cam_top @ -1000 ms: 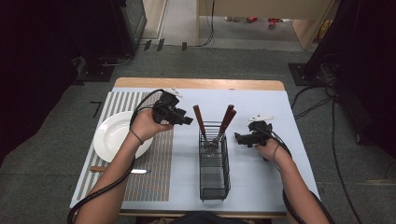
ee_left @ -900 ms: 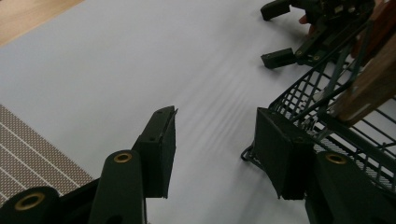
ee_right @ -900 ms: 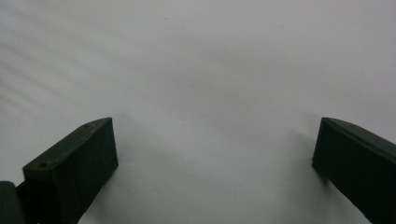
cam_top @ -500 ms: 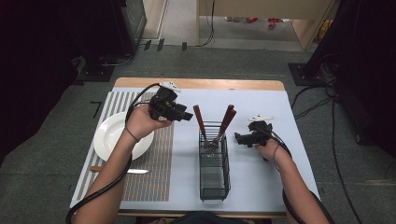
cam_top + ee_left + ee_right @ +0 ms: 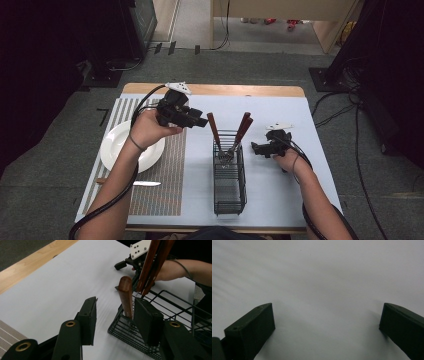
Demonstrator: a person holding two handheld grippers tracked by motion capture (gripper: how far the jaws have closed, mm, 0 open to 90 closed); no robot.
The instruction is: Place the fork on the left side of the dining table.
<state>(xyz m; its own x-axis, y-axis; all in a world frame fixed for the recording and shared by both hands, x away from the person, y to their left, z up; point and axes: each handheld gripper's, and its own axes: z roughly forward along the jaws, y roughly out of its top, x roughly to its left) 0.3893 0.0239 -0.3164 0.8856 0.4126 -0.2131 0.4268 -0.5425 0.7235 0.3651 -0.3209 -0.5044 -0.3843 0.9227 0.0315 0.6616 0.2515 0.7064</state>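
Left gripper [image 5: 202,121] hangs above the table just left of the wire basket [image 5: 229,192], pointing toward the nearest brown-handled utensil [image 5: 214,131]. In the left gripper view that handle [image 5: 126,297] stands nearly upright at the near end of the basket [image 5: 175,301], leaning slightly, just ahead of the gap and toward the right-hand jaw. Jaws have just been closing but stand apart with nothing between them; pads not touching the handle. Two more handles [image 5: 243,131] lean together beyond it. Right gripper [image 5: 256,148] rests low on the white table [image 5: 300,120] right of the basket, jaws wide apart, empty. Judgement: left hand is nearer; grip must cross the handle's long axis.
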